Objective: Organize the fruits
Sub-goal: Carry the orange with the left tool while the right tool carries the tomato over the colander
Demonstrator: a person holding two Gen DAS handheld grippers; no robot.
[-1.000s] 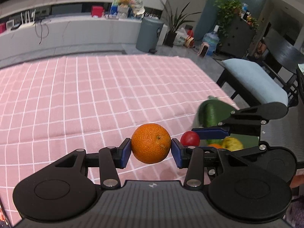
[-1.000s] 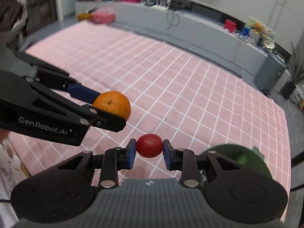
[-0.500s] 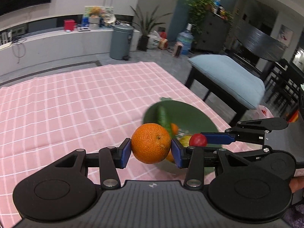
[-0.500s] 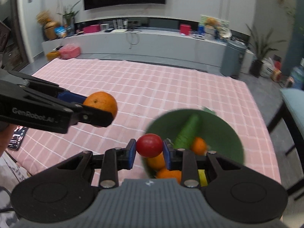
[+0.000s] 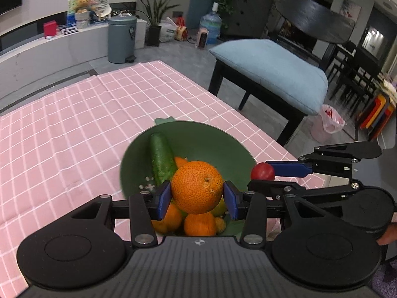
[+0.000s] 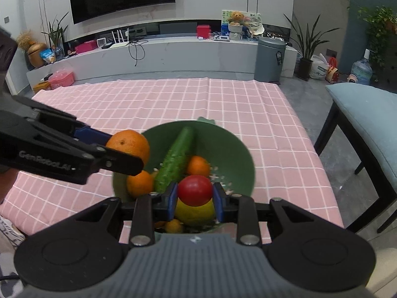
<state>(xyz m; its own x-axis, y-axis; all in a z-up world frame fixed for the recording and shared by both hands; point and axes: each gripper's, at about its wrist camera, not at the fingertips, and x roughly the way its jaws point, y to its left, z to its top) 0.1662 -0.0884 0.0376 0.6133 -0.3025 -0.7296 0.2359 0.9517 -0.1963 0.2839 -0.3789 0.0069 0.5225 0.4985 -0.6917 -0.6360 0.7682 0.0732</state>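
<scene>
Dim indoor light, fisheye-warped edges

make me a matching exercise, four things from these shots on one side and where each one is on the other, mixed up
Things:
1. big orange
2. tomato
3. cucumber
4. bin

Places:
A. lying in the green bowl
B. on the floor beyond the table
C. between the left gripper's pads
D. between the right gripper's pads

Pairs: 1-C, 2-D, 3-A, 4-B

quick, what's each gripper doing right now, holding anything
left gripper: closed on an orange, above the green bowl.
right gripper: closed on a red tomato, above the same bowl.
</scene>
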